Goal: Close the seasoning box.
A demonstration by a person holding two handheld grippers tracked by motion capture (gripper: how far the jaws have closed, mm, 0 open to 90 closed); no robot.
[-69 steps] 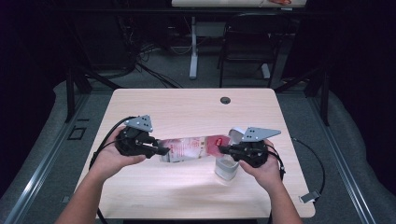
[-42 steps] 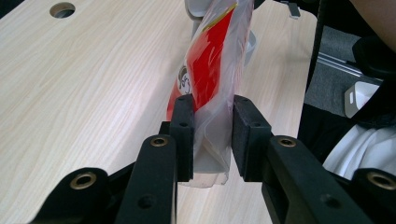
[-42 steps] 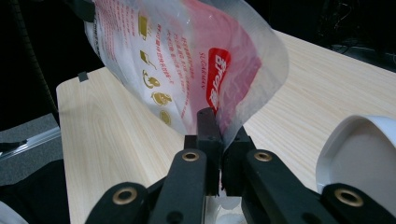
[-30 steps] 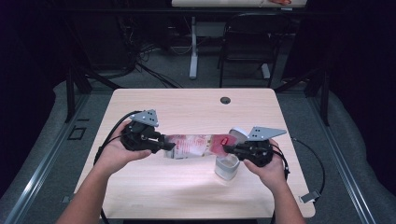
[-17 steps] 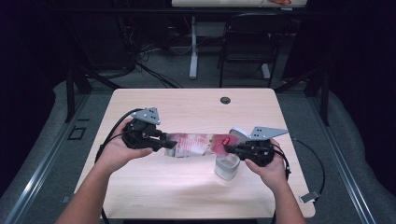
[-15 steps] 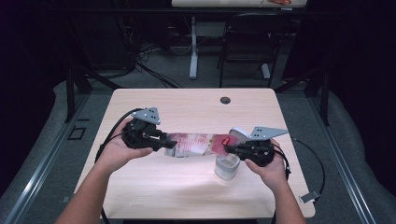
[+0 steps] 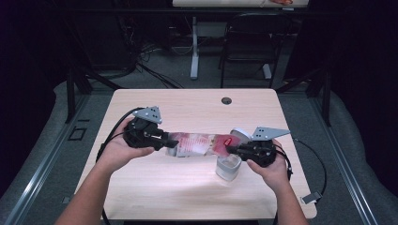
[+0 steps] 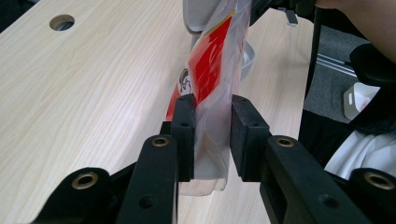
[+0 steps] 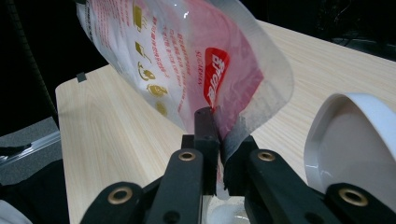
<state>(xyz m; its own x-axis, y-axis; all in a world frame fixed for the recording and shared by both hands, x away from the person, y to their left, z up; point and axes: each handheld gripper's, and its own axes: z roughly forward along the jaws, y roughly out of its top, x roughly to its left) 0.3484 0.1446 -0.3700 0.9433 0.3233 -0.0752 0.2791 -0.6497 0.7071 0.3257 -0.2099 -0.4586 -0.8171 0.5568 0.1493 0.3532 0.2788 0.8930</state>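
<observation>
Evidently the clear red-printed plastic pouch (image 7: pixel 199 144) is limp and slick (crinkly film); left gripper (image 8: pixel 210 135) and right gripper (image 9: pixel 219 135) pinch opposite ends; best gripped at the edge seams.

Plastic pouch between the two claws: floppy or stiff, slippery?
Likely floppy: the plastic pouch curls and folds beside the right claw. Probably light, since thin film spans both claws without much sag. Its glossy surface may slip; the left claw flanks one end.

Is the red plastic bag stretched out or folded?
Stretched out: the bag hangs lengthwise between the left claw and right claw.
</observation>
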